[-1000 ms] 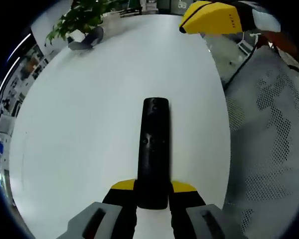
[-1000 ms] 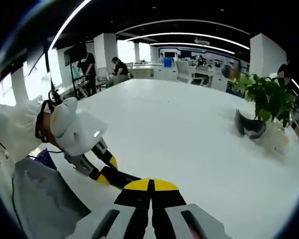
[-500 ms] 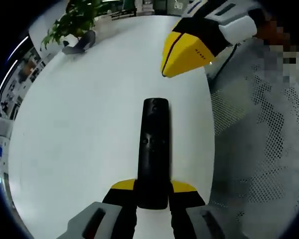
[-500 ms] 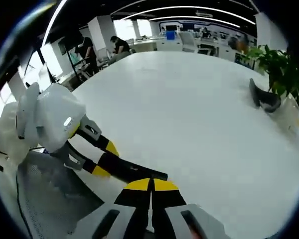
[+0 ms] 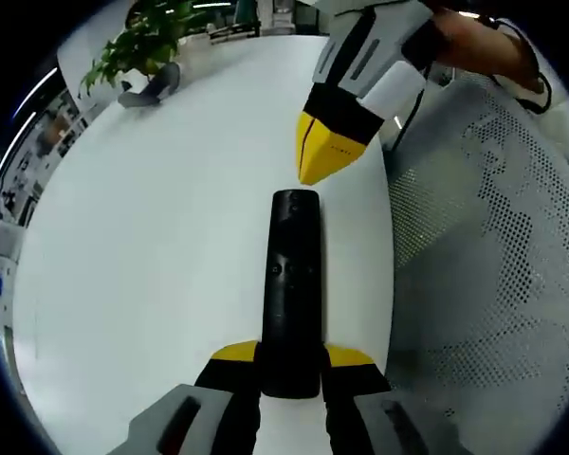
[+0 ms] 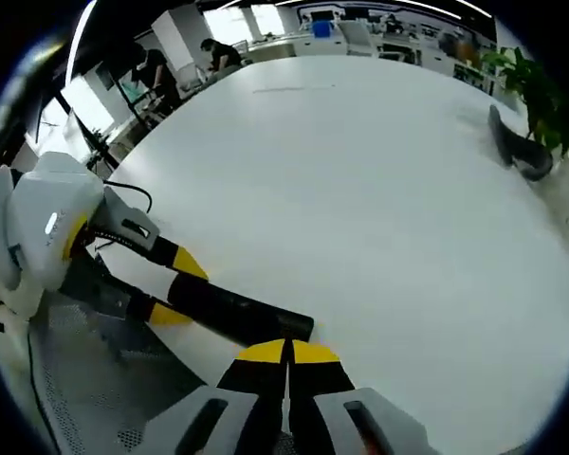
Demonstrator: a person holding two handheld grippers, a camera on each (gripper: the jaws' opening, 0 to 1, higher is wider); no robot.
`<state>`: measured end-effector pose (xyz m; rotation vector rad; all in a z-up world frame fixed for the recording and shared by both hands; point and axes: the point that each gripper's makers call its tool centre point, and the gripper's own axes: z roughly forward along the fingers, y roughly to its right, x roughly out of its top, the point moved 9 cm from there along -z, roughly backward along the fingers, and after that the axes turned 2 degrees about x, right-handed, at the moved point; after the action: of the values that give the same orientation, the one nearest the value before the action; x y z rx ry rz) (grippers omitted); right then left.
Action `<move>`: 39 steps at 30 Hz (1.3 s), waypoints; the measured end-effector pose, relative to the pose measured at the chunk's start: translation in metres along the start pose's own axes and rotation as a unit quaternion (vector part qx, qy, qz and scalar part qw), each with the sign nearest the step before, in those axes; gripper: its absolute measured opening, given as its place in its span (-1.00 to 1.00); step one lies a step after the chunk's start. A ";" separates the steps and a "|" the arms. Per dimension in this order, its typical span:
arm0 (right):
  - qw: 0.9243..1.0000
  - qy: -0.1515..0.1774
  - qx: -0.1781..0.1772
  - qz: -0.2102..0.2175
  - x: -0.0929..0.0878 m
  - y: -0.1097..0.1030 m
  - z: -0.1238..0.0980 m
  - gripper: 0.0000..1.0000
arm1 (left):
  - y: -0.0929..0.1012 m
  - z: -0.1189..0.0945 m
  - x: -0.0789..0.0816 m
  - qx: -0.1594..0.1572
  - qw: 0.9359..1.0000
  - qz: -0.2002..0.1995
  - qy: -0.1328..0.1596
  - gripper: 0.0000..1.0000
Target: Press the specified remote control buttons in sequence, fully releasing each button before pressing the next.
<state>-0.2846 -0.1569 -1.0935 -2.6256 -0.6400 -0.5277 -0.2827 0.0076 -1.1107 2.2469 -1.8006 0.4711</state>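
Black remote [image 5: 293, 284] clamped in left tongs [image 5: 291, 365]; right tongs [image 5: 315, 171] closed above.

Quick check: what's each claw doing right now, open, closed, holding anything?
Left claw: closed on the black remote control, gripping its near end.
Right claw: closed, empty, tips poised by the remote's far end.
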 end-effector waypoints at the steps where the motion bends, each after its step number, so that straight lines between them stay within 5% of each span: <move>1: 1.000 -0.002 -0.001 0.001 -0.001 0.001 0.002 -1.00 | 0.000 0.000 0.000 0.000 1.000 0.000 0.000 -0.53; 7: 1.000 0.003 -0.007 0.008 -0.013 0.002 0.008 -1.00 | 0.000 0.000 0.001 0.000 1.000 0.007 -0.003 -0.53; 8: 0.999 0.032 -0.001 0.022 -0.011 0.001 0.007 -1.00 | 0.000 0.000 0.001 -0.001 1.000 0.010 -0.002 -0.53; 22: 1.000 0.030 -0.001 0.005 -0.011 0.000 0.008 -1.00 | -0.002 0.001 0.005 -0.009 0.999 0.025 -0.024 -0.52; 39: 0.999 0.030 0.004 0.035 -0.015 0.004 0.008 -1.00 | -0.002 0.002 0.006 -0.010 0.999 0.022 -0.031 -0.52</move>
<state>-0.2925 -0.1622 -1.1076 -2.6043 -0.5274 -0.5793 -0.2798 0.0020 -1.1103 2.2364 -1.8787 0.3931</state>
